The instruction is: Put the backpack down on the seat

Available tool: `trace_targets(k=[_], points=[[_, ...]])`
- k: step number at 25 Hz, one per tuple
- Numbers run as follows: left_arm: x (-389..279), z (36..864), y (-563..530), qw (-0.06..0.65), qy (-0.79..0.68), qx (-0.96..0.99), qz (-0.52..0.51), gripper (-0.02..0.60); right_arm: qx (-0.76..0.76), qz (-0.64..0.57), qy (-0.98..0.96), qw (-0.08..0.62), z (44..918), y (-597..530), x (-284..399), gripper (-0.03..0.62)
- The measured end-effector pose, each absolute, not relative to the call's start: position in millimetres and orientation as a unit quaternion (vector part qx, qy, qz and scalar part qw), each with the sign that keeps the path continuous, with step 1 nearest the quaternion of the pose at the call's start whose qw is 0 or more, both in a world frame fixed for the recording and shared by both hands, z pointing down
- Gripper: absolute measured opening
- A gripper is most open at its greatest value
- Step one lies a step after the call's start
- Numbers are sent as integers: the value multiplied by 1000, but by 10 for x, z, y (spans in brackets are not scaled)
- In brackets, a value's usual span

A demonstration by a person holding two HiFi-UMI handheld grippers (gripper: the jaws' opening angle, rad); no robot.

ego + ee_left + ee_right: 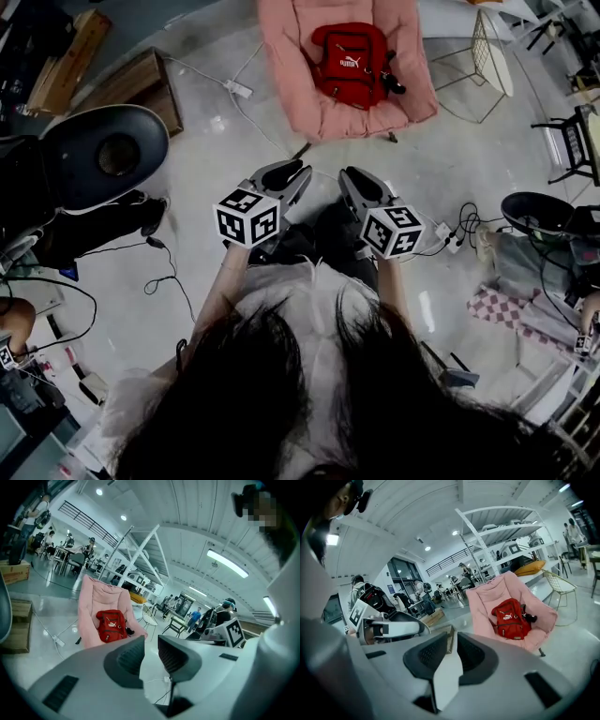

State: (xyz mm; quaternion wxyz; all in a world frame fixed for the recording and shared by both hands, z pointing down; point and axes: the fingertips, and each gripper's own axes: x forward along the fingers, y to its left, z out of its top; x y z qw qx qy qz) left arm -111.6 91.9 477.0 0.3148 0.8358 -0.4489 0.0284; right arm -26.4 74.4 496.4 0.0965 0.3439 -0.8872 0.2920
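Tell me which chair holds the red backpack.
The pink padded chair, under the red backpack; the white wire chair and dark shell chair carry none.

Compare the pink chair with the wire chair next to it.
The pink chair is thickly padded and soft; the wire chair is a thin, open metal frame. The pink chair holds the red backpack; the wire chair holds nothing I can see. Both stand on the floor, side by side.
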Motion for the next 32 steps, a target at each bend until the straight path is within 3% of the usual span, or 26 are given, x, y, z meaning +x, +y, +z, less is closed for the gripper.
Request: trace_targets(k=[32], points=[[-862, 4757, 1478, 285, -415, 863, 48, 97, 359, 259, -892, 94, 4879, 1567, -128, 74]])
